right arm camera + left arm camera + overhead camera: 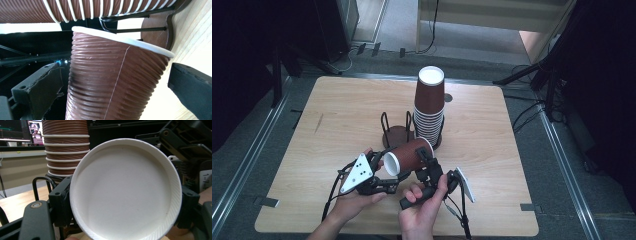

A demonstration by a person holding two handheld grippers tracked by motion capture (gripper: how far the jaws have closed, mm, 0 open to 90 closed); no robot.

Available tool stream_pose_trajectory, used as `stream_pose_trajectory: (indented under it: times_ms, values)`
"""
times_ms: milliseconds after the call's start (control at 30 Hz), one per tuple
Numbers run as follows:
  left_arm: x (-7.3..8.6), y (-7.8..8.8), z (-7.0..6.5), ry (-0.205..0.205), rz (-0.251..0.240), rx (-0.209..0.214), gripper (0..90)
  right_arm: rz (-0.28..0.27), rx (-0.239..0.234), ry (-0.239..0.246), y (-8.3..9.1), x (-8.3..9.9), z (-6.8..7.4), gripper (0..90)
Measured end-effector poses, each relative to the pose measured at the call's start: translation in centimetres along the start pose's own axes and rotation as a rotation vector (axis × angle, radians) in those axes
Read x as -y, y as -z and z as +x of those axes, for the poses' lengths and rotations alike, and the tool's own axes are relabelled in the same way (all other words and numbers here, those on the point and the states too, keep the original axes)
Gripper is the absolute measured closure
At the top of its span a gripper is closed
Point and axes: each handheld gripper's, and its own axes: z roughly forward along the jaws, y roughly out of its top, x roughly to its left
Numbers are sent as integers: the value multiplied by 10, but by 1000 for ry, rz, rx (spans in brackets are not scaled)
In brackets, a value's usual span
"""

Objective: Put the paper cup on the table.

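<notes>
Your left hand-held gripper (384,175) clamps the cup (408,156) base, the right (428,167) stands apart around its wall; pull straight, without crushing.

A lab or recording studio: a lone wooden bench (337,115) stands on grey floor between dark curtains, with black stand legs (532,75) and cables (524,117) around it, and lit computer monitors (15,130) on a far desk.
</notes>
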Motion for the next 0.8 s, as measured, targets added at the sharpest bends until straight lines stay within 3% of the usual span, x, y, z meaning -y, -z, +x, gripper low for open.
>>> stream_pose_trajectory:
  times_ms: [267, 800]
  values:
    - [1, -1, -3, -12, -6, 17, 226, 21, -7, -59, -4, -3, 0, 0]
    - [1, -1, -6, -22, -8, 43, 226, 57, -23, -90, -9, -9, -5, 0]
